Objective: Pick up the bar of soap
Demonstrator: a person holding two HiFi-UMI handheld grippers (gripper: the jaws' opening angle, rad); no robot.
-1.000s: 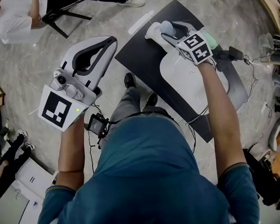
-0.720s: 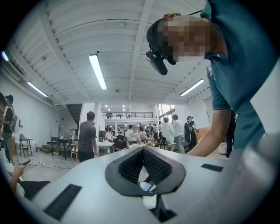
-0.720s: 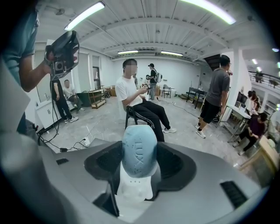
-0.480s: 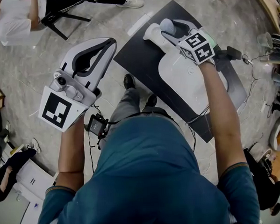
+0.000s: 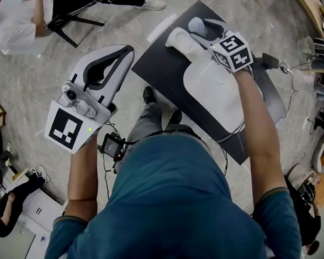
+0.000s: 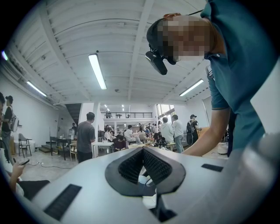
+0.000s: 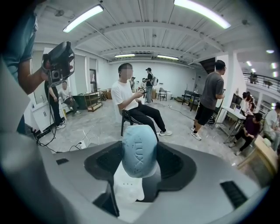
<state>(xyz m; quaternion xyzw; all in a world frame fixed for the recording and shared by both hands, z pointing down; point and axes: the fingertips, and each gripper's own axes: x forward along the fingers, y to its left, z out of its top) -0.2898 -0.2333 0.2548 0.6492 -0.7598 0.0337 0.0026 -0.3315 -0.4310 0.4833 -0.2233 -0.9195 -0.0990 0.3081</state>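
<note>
Right gripper, at one o'clock, clamps the bar of soap for carrying above the white tray; left gripper, at ten o'clock, idles closed and empty.

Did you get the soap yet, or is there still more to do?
Nearly there. Done: the right gripper is closed on the blue bar of soap. In hand: it holds the soap over the white tray on the black board, and the soap looks lifted off. Left: maybe just raising it higher. The left gripper is shut, empty, off to the side.
</note>
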